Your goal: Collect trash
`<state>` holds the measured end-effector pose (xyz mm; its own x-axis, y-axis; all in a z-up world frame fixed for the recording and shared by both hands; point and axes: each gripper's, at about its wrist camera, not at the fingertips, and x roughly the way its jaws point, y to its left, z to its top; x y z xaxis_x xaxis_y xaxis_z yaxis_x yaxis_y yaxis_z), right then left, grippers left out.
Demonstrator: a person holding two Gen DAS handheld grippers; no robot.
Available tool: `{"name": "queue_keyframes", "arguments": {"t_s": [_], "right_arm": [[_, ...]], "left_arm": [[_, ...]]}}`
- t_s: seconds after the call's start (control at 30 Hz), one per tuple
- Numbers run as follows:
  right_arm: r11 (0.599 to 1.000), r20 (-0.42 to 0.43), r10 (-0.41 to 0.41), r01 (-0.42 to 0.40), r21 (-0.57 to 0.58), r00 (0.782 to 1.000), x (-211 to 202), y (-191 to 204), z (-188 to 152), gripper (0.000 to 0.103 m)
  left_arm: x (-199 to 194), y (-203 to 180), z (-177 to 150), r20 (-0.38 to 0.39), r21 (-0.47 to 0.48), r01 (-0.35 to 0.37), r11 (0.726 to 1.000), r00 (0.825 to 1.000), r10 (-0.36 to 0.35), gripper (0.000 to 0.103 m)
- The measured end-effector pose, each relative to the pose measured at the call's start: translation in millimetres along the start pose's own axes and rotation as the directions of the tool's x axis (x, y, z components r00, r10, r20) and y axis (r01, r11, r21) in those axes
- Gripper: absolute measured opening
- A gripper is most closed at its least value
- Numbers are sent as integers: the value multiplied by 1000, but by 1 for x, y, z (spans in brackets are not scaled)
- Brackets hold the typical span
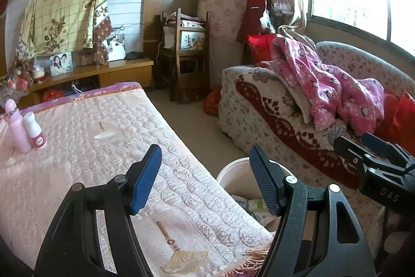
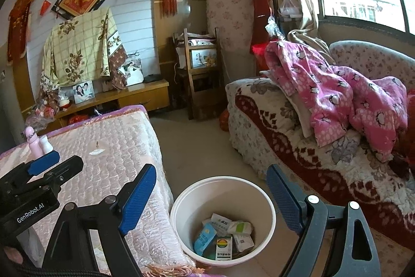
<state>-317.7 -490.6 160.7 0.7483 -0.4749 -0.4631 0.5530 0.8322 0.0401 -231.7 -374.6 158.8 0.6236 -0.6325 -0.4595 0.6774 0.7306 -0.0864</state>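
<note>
Both grippers, left gripper (image 1: 205,178) and right gripper (image 2: 211,195), stand with jaws apart, nothing between them. White bucket (image 2: 181,201), lower centre of right-wrist view, holds about 5 trash packets (image 2: 224,235), beside pink-covered table (image 2: 109,142).

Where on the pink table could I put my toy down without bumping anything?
The pink tablecloth is bare across its middle and near end, from the two pink bottles at the far left corner to the fringed edge beside the white bin. Only that bottle corner is crowded. The bin already holds packets.
</note>
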Motion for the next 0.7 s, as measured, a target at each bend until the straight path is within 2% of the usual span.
{"name": "queue_keyframes", "arguments": {"t_s": [0.7], "right_arm": [[1000,-18,2,-2,-2,1000,3,-1,-6,86]], "left_arm": [[-3,-4,-2,3,23,-23,999,1000,23,69]]}}
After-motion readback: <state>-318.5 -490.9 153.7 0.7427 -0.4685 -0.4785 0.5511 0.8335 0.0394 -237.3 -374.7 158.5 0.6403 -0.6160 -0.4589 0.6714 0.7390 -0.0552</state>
